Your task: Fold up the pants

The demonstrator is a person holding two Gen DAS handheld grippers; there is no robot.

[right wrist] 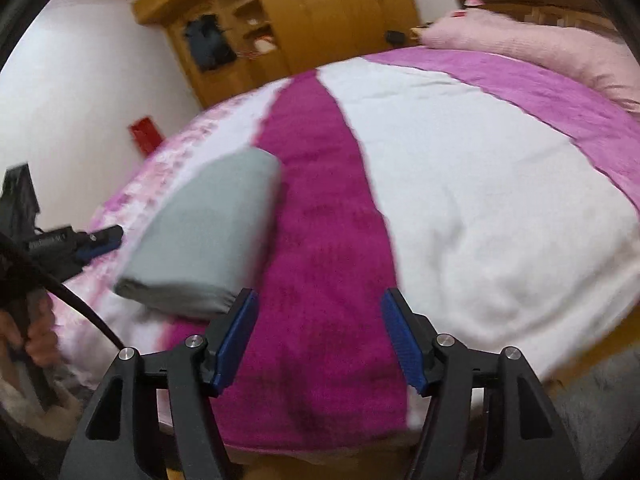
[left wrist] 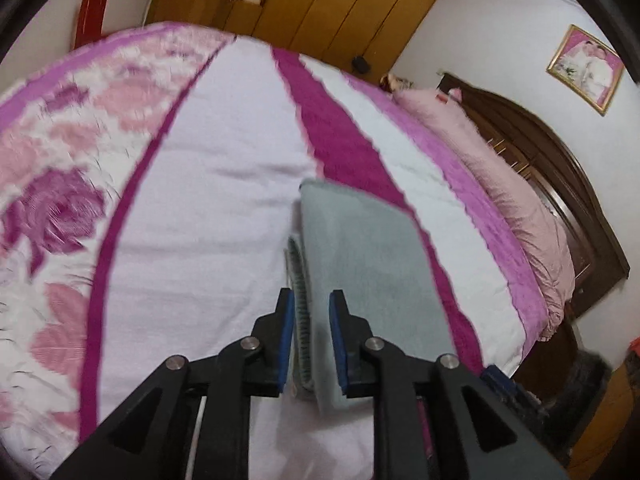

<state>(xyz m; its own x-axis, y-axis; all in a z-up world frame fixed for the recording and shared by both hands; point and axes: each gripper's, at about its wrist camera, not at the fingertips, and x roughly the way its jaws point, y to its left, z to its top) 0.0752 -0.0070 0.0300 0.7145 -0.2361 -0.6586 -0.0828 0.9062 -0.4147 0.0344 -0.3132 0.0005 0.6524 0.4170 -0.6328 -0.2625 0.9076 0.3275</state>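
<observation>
Bed (left wrist: 224,168) covered by white spread with magenta stripes and pink floral border. Pink pillow (left wrist: 516,200) laid at headboard end. Folded grey pants (left wrist: 360,256) placed on spread, across magenta stripe. Left gripper (left wrist: 311,304) set astride pants' near edge, jaws narrowly parted, pads not seen pressing cloth. Right gripper (right wrist: 316,312) held open and empty over stripe, just beside pants (right wrist: 208,232).

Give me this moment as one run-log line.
stage: pants folded, on bed | left gripper: jaws around folded edge, grip unclear | right gripper: open, empty, beside pants
</observation>
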